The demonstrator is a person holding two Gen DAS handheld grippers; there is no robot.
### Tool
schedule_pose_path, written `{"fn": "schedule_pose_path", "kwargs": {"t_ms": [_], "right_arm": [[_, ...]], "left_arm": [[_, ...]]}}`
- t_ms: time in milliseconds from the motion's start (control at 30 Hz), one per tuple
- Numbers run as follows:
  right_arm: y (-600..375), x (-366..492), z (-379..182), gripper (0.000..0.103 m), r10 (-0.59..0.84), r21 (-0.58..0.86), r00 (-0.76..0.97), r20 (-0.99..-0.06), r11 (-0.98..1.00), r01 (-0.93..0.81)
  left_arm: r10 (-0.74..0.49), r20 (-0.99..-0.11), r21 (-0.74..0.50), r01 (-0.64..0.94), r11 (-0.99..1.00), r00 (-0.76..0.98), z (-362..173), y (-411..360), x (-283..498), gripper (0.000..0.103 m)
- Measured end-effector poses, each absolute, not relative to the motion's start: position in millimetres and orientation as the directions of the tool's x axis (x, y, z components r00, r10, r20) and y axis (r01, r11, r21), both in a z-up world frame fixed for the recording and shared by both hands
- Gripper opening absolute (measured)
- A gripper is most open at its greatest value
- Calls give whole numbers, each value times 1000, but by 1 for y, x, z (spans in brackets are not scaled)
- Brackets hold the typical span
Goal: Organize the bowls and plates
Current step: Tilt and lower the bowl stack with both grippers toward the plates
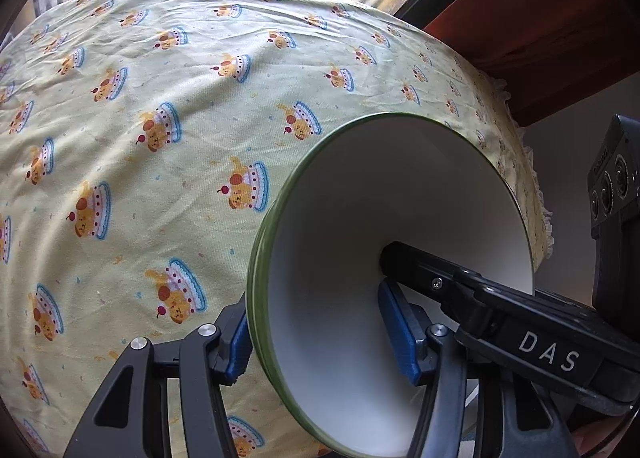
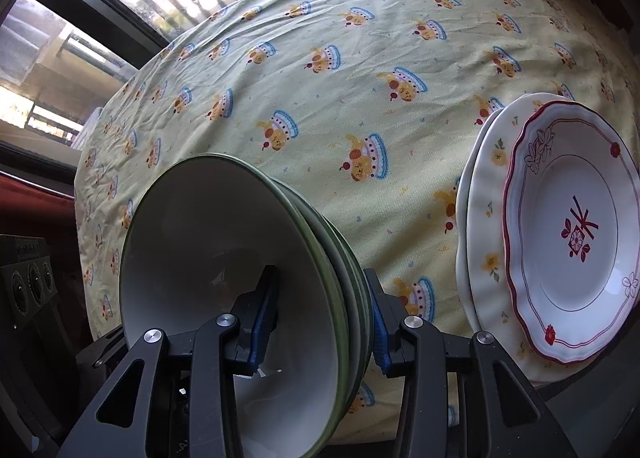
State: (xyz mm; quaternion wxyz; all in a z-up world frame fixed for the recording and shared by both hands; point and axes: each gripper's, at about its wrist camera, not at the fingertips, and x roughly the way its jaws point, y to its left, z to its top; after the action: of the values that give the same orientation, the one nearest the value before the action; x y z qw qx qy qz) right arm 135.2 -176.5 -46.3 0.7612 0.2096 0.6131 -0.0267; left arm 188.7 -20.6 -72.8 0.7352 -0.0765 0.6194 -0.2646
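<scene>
Gripping opposite walls of the nested bowls (image 2: 240, 278) at the worktop's (image 2: 340, 38) near edge, both grippers' jaws clamp the rim: left gripper (image 1: 320, 338), right gripper (image 2: 320, 322). Plates (image 2: 560, 226) sit stacked toward the right edge. Next likely: carry the bowls level beside them.

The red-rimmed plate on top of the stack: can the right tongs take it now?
Probably not: the right tongs are shut on the stacked green bowls. The red-rimmed plate itself lies uncovered.

Worktop (image 2: 360, 38): covered by a pale green cloth (image 1: 160, 78) printed with cake motifs. Stack of plates (image 2: 568, 226) rests on the cloth at 3 o'clock in the right wrist view.
</scene>
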Motion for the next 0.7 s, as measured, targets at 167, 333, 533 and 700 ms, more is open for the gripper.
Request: {"fn": "schedule_pose_path", "kwargs": {"t_ms": [167, 333, 533, 700], "right_arm": [[-172, 133, -31, 44, 226, 305, 280, -933, 909, 283], [-172, 132, -17, 44, 246, 331, 313, -917, 908, 257], [-181, 136, -1, 44, 270, 349, 349, -897, 919, 185], [-199, 130, 10, 44, 282, 354, 360, -889, 923, 151]], "left_arm": [[-477, -869, -422, 306, 853, 131, -56, -19, 188, 58], [-459, -870, -400, 287, 870, 180, -41, -20, 183, 58], [-447, -864, -391, 248, 886, 233, -26, -31, 175, 58], [-438, -859, -382, 240, 893, 264, -16, -49, 166, 58]]}}
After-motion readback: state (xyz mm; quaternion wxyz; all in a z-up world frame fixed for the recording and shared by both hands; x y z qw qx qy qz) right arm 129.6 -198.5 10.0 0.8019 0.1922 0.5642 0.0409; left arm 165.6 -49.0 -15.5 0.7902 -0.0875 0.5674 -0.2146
